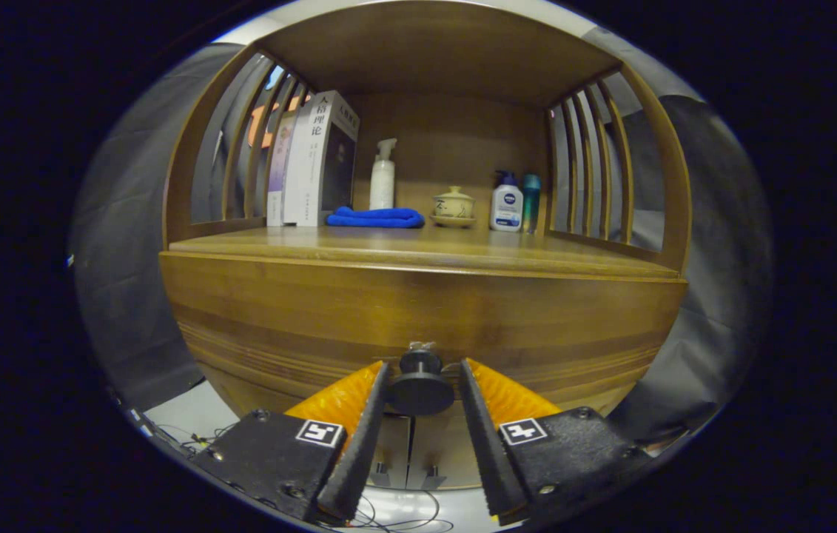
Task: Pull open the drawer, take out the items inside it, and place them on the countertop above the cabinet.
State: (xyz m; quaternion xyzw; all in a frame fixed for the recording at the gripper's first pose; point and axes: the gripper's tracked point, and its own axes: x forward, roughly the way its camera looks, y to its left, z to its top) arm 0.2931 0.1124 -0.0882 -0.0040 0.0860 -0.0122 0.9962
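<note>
The drawer knob sits at the drawer front's lower middle, between the released jaws of the gripper; closing off-centre risks slipping off; contents stay hidden.

A: Item one, drawer: shut, so we cannot see anything it holds. Its knob sits between the fingers of the gripper; we cannot tell whether the fingers touch it.

B: Item two, books, far beyond the fingers on the countertop: we see them partly screened by the cabinet's side slats, and the rear volumes are mostly hidden.

A: Item three, teal bottle: half covered by the white lotion bottle; its label is too small for us.

B: Item four, cables on the floor beneath the fingers: cut off, ends unseen.
</note>
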